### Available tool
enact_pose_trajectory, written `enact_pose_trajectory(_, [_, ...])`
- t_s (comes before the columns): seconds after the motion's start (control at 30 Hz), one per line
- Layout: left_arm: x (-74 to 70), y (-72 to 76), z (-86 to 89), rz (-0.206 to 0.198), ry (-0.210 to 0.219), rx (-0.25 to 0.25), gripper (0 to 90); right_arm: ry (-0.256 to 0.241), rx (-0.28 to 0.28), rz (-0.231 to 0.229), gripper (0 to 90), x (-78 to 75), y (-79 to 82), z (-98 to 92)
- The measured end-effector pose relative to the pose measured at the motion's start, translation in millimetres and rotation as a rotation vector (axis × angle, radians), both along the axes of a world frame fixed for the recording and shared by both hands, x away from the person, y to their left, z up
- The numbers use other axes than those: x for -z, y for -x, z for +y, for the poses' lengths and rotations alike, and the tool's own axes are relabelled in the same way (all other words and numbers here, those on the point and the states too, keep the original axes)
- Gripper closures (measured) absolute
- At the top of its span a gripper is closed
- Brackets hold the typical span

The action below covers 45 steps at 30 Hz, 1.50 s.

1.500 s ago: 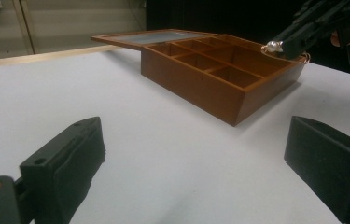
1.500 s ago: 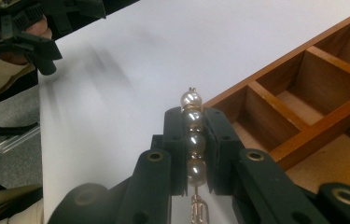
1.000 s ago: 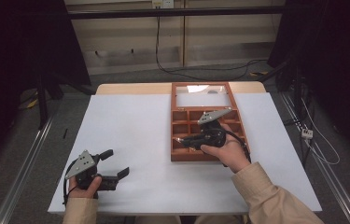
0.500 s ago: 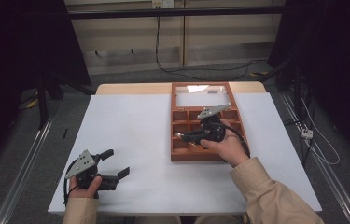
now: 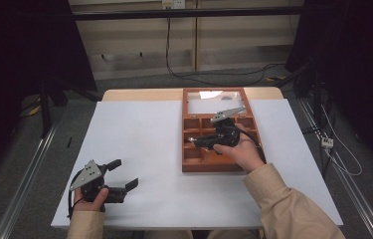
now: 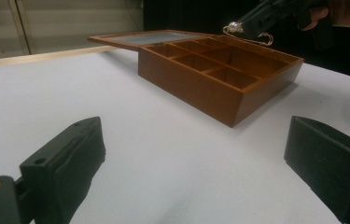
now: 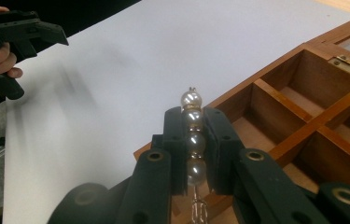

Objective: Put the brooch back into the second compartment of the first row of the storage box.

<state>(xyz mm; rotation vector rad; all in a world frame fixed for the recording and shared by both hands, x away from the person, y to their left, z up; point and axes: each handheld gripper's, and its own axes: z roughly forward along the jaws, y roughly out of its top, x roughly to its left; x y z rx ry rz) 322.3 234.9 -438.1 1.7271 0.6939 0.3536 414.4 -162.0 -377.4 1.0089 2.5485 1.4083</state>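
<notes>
The right gripper (image 7: 192, 140) is clamping a pearl strand (image 7: 192, 135) between its fingers above the wooden box (image 5: 214, 167). The left gripper (image 5: 119, 175) is resting on the white surface (image 5: 144, 139), fingers spread wide apart.

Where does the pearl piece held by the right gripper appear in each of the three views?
High view: hidden between the jaw tips of the right gripper, over the wooden box.
Left gripper view: pearl piece at upper right, gold clasp dangling, above the box's far rim.
Right gripper view: centre, a row of pearls clamped between the jaws, top pearl sticking out.
Shared landmark: the open compartmented wooden box.
</notes>
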Motion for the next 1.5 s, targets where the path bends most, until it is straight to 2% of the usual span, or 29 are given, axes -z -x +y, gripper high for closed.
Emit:
enact_pose_trajectory(0.6, [-0.4, -0.4, -0.2, -0.001, 0.001, 0.003, 4.7, -0.002, 0.011, -0.011, 80.7, -0.7, -12.4, -1.6])
enact_pose_trajectory(1.1, [-0.3, -0.7, -0.7, -0.003, 0.002, 0.005, 4.7, -0.001, 0.046, -0.006, 80.7, 5.4, -22.0, -12.3])
enact_pose_trajectory(1.5, [-0.3, -0.7, -1.0, 0.000, 0.004, 0.005, 4.7, 0.006, 0.052, -0.026, 80.6, -2.6, -29.0, -12.5])
